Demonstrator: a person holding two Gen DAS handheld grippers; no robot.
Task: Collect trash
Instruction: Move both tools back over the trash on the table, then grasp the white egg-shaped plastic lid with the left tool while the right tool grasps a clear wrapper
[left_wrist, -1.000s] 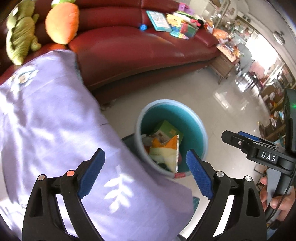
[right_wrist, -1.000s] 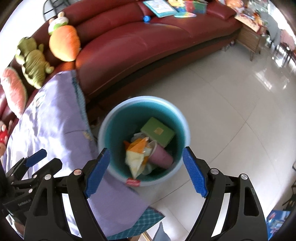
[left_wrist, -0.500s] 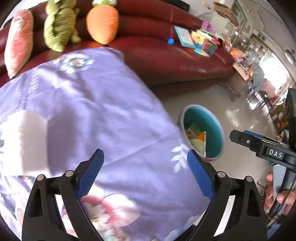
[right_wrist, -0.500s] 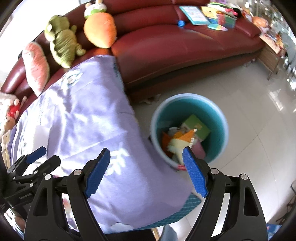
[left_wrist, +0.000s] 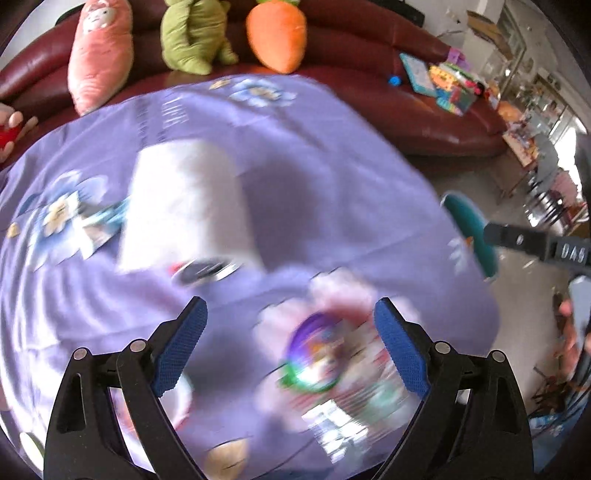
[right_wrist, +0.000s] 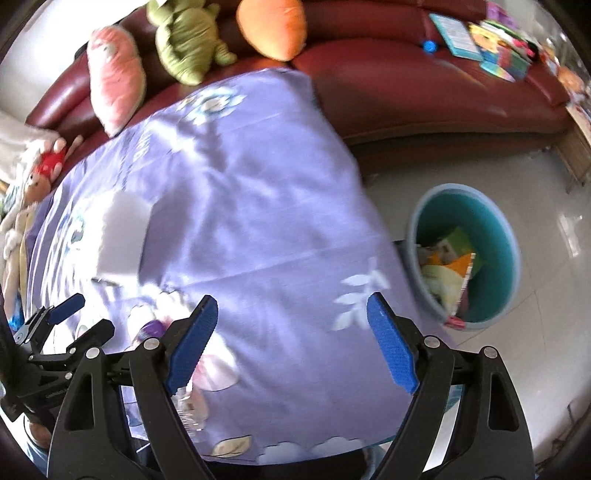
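View shift: a second ago both wrist cameras looked down into the teal bin; now both look across the purple flowered tablecloth, and the bin sits out at 3 o'clock in the right wrist view and is only a sliver at 3 o'clock in the left wrist view
Left gripper: jaws spread wide, nothing between the blue pads, hanging over the cloth
Right gripper: jaws wide and opening a touch more, nothing between them, also above the cloth
Bin contents: a green box, yellow and orange wrappers lie inside, so some trash looks already collected
Remaining trash: in the left wrist view a blurred round colourful wrapper lies at 6 o'clock between the left fingers, a white tissue-like bundle at 10 o'clock, small paper scraps at 9 o'clock
Blur: the near items are too smeared to name firmly
Meaning: a drop-off seems finished, both hands are empty and back over the table, likely seeking the next piece; the round wrapper looks nearest to the left gripper
Background: plush toys on the red sofa at 12 o'clock
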